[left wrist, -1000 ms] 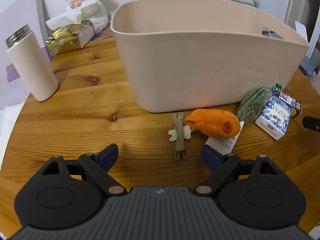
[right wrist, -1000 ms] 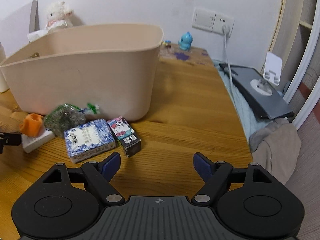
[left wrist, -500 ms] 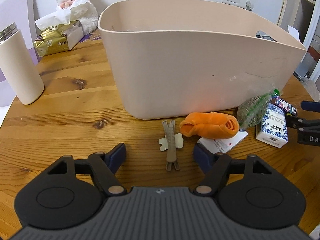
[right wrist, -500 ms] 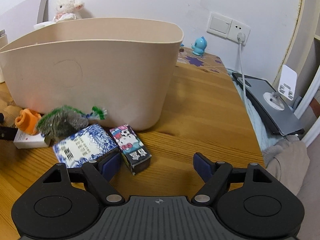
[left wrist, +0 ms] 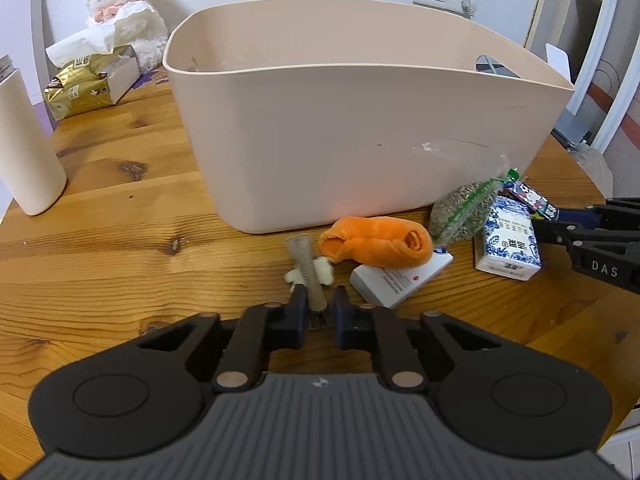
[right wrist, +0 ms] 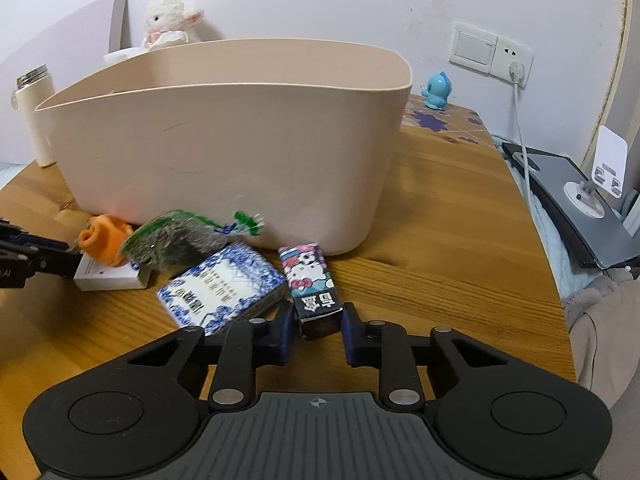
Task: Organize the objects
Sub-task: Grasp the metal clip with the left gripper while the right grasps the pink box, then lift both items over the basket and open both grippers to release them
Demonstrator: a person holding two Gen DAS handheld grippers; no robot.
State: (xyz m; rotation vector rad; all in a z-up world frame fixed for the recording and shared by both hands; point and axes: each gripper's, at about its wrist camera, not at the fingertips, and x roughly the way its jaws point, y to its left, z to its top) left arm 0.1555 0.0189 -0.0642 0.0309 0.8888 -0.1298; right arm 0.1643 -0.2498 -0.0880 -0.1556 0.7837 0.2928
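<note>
Wooden table [left wrist: 100, 240] carries all the things in front of the beige tub [left wrist: 360, 128]. Your left gripper [left wrist: 320, 308] is closed on the near end of the hair clip [left wrist: 308, 272]. Your right gripper [right wrist: 316, 326] is closed around the small cartoon box [right wrist: 312, 284], beside the blue-white box [right wrist: 224, 284].
</note>
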